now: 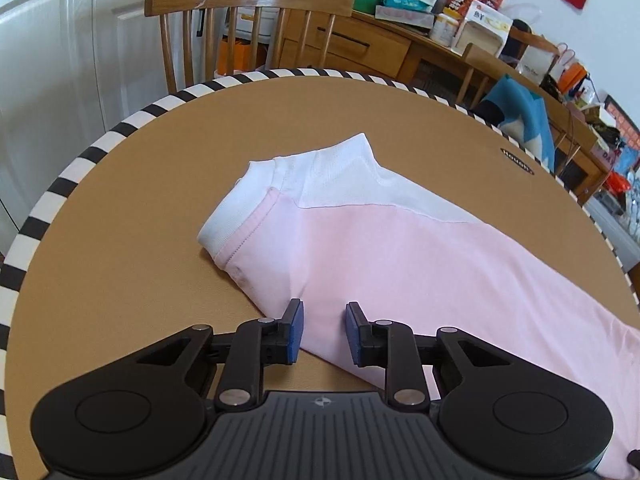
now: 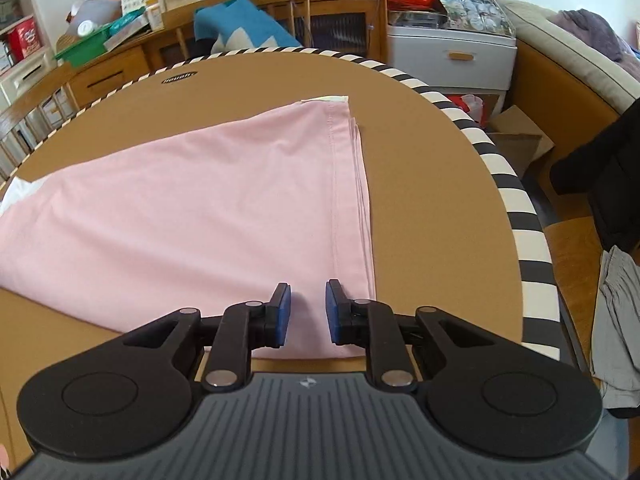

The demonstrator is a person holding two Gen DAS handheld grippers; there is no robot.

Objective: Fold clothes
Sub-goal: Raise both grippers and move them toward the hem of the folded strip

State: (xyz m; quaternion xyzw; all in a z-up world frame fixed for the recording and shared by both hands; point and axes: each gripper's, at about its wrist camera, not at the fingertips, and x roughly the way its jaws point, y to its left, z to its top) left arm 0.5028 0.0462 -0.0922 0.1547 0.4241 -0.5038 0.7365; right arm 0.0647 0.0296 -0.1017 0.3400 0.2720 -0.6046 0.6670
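A pink garment (image 1: pixel 400 264) with white upper part and collar (image 1: pixel 320 176) lies folded lengthwise on the round brown table (image 1: pixel 140 200). My left gripper (image 1: pixel 322 330) is open, its blue pads over the garment's near edge by the shoulder end. In the right wrist view the garment's pink body (image 2: pixel 200 208) stretches to the hem (image 2: pixel 352 184) with layered edges. My right gripper (image 2: pixel 307 312) is open, its pads over the near edge close to the hem corner. Neither gripper holds cloth.
The table (image 2: pixel 420 200) has a black-and-white striped rim (image 2: pixel 516 208). A wooden chair (image 1: pixel 248 28) stands behind it, with a cluttered sideboard (image 1: pixel 400 40) beyond. A white drawer unit (image 2: pixel 452 56) and a cardboard box (image 2: pixel 516 136) stand at the right.
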